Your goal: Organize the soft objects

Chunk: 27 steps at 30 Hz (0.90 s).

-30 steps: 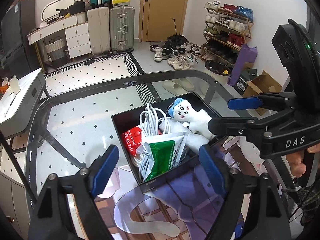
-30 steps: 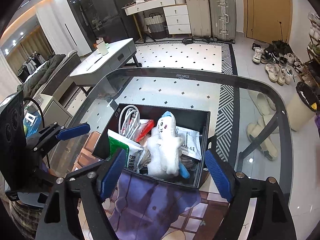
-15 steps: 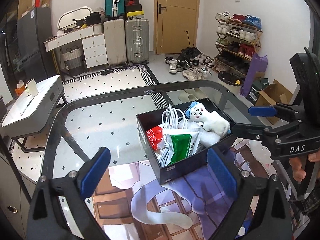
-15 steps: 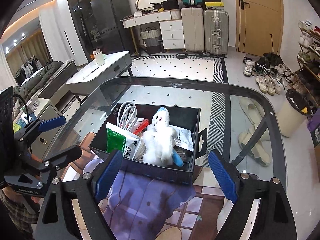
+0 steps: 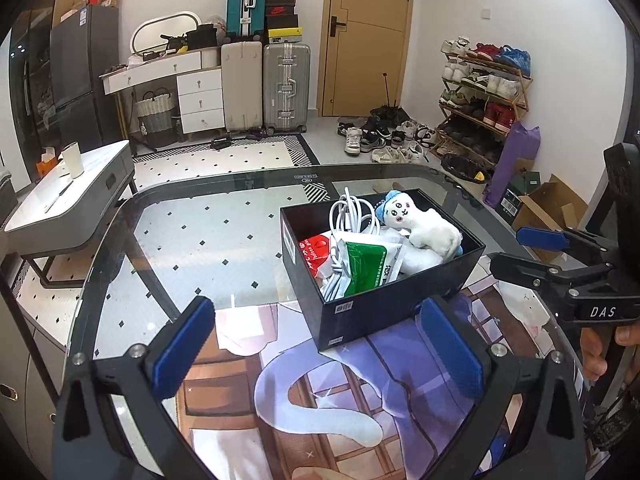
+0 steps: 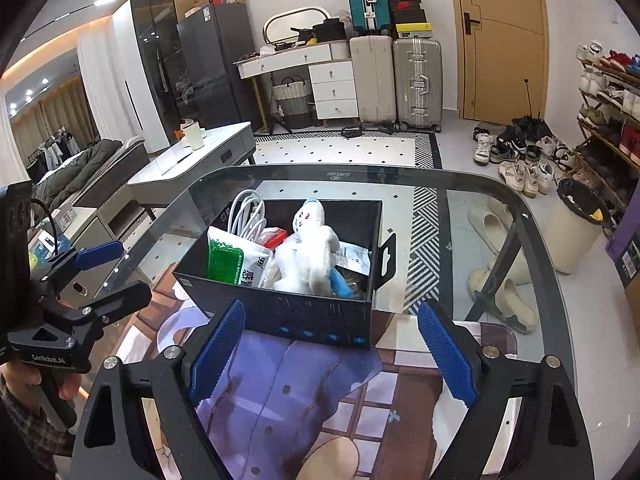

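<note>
A black box stands on a glass table. In it lie a white plush toy with a blue cap, a coiled white cable, a green and white packet and a red packet. My left gripper is open and empty, held back from the box's near left corner. My right gripper is open and empty, in front of the box's near side; it also shows at the right of the left wrist view.
A printed mat lies under the box's near edge. The glass table's rim curves round the far side. Behind stand a low white side table, suitcases and a shoe rack.
Both grippers have drawn back and up from the box, which now looks smaller and farther away. Both stay open and empty. The box's contents have not moved.
</note>
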Each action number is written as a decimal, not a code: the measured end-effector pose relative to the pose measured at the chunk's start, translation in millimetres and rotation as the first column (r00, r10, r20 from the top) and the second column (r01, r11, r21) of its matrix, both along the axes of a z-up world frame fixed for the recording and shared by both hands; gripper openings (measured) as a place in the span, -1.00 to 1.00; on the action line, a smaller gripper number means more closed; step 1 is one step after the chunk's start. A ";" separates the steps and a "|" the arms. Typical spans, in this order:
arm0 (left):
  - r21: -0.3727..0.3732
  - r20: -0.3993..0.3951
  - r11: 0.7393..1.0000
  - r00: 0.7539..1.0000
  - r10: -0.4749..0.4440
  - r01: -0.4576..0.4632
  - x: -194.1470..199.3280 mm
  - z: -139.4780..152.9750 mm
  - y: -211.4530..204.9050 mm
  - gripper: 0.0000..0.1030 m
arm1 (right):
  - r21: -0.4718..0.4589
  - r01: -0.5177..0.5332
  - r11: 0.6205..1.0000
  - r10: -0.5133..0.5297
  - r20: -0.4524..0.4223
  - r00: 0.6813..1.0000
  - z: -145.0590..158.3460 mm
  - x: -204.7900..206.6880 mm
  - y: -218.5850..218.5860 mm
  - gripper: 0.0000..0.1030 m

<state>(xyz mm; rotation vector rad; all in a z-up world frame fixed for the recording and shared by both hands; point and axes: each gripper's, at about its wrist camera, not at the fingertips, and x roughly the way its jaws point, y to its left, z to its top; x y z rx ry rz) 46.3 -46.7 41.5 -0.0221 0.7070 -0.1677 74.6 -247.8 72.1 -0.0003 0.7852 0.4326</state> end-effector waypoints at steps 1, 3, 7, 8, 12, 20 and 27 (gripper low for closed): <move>-0.001 0.005 1.000 1.000 0.005 -0.005 -1.2 -1.3 0.9 1.00 | -0.001 0.005 1.000 -0.005 0.005 1.000 -1.2 -2.0 -1.6 0.75; -0.004 0.009 1.000 1.000 0.017 -0.017 -2.4 -4.8 2.0 1.00 | 0.010 0.016 1.000 -0.016 0.015 1.000 -2.3 -4.4 -6.1 0.75; 0.002 0.005 0.999 0.999 0.033 -0.033 -3.6 -12.7 2.9 1.00 | 0.032 0.037 0.999 -0.038 0.043 0.998 -2.2 -10.3 -12.4 0.75; 0.007 0.012 0.999 0.999 0.039 -0.039 -4.4 -14.1 2.7 1.00 | 0.032 0.041 0.999 -0.042 0.053 0.998 -2.5 -12.3 -12.9 0.75; 0.021 0.026 0.999 0.998 0.050 -0.050 -5.7 -19.5 1.2 1.00 | 0.031 0.057 0.998 -0.059 0.095 0.994 -4.3 -18.2 -15.8 0.75; 0.002 0.034 0.999 0.998 0.045 -0.045 -4.6 -27.4 0.5 1.00 | 0.039 0.079 0.996 -0.083 0.102 0.991 -15.6 -16.1 -19.9 0.75; 0.009 0.046 0.999 0.998 0.038 -0.038 -5.4 -36.3 -1.6 1.00 | 0.031 0.062 0.998 -0.064 0.092 0.994 -30.5 -12.5 -13.3 0.75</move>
